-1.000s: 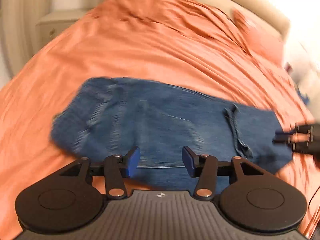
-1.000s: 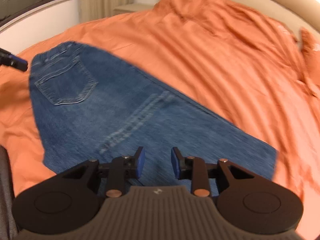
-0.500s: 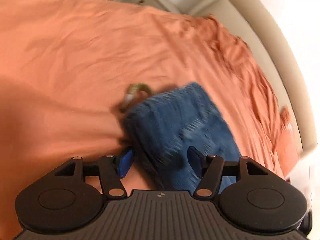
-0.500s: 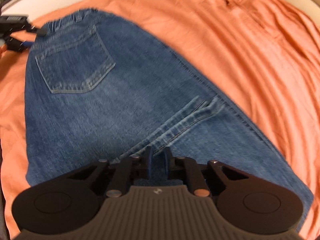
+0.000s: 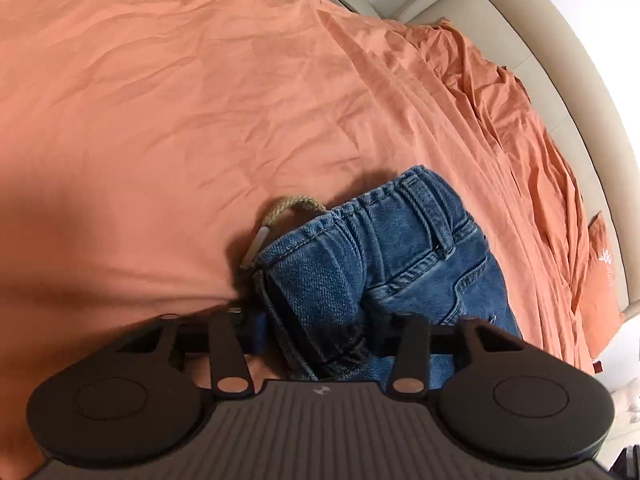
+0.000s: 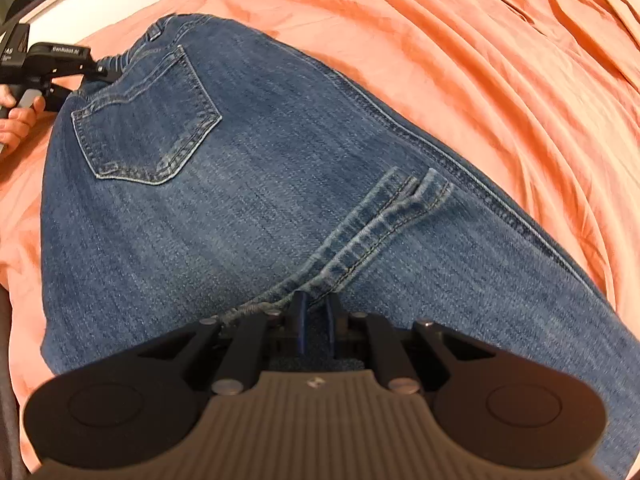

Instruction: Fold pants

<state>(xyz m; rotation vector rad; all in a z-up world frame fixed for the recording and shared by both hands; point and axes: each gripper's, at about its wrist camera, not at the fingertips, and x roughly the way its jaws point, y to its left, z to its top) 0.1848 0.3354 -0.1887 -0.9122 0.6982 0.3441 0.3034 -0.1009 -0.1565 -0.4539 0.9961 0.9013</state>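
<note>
Entry: jeans (image 6: 280,184) lie flat on the orange bedspread (image 5: 200,100), back pocket (image 6: 148,120) up, already doubled leg over leg. Your left gripper (image 5: 320,332) straddles the waistband corner (image 5: 320,264); its jaws have just been closing, thick denim fills the gap between them, and the fabric bunches up as if pinched, though the right pad is hidden behind the cloth, so a firm grip on the waistband looks likely rather than certain. Your right gripper (image 6: 316,320) has its jaws drawn narrow on the near edge at the crotch seam (image 6: 380,220), a thin fold of denim pinched between the blue pads. To do this step well, confirm that both grips catch every layer before you lift, raise the two hands together so the near edge stays taut, and carry it level so the seam does not drag the lower layer askew. The drawstring end (image 5: 280,216) pokes out beside the waistband; keep it from catching the finger. Against the frame a second ago: the left camera then saw the whole garment from afar with jaws standing wide, and now sits at the waistband; the right jaws then stood apart above the leg and now clamp the edge.
</note>
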